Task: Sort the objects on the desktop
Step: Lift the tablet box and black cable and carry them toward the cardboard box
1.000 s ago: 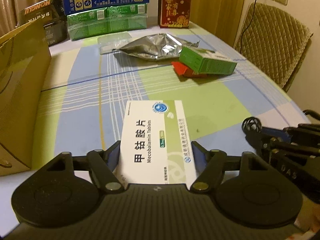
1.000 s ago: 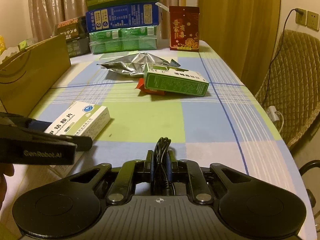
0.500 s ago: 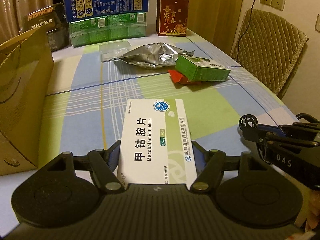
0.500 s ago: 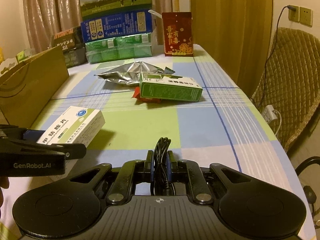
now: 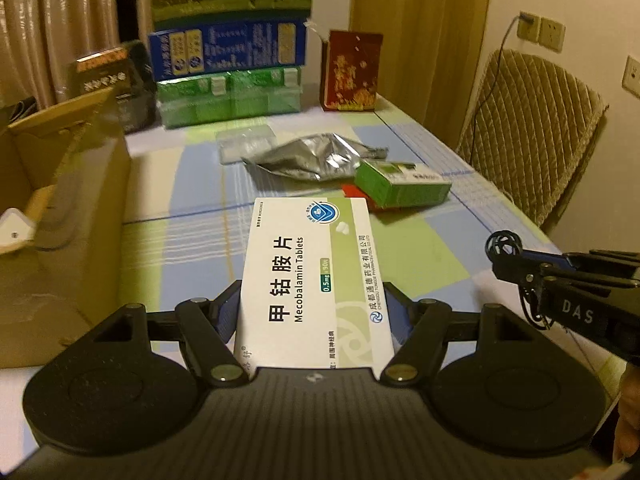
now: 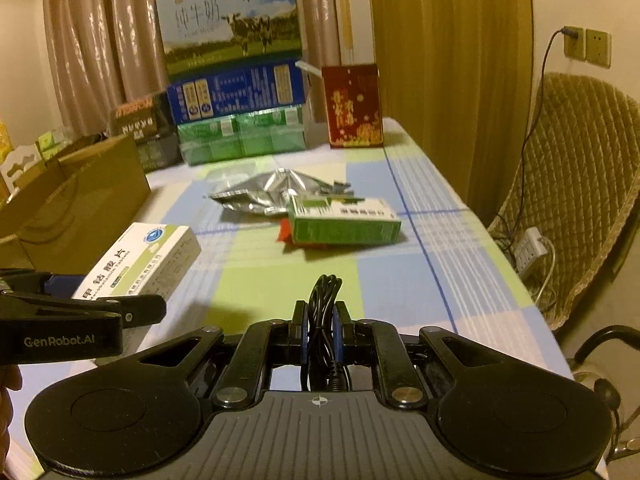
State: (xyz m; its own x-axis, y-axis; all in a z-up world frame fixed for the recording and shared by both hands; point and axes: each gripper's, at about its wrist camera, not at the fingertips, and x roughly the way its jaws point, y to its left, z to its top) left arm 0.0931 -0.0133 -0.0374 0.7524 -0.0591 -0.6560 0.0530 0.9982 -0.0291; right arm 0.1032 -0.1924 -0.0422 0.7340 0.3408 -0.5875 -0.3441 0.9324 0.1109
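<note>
Black left hand-held gripper (image 5: 312,312) clamped on white tablet box (image 5: 314,276), held above bench (image 5: 192,216), beside brown cardboard box (image 5: 60,216). Right hand-held gripper (image 6: 320,320) pinched on coiled black cable (image 6: 325,312). Risks: box pivoting out of its rear-end grip; cable loops slipping free. Lifted higher than a second ago, carton's open top now visible.

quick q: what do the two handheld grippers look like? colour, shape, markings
Both are matte black: a ribbed housing flanked by two round discs, with scissor-like link arms on silver pivot pins and blue-padded fingers. The left gripper reads "GenRobot.AI" in pale lettering along its side in the right wrist view; the right gripper shows "DAS" on its side in the left wrist view. No sleeves are visible.
</note>
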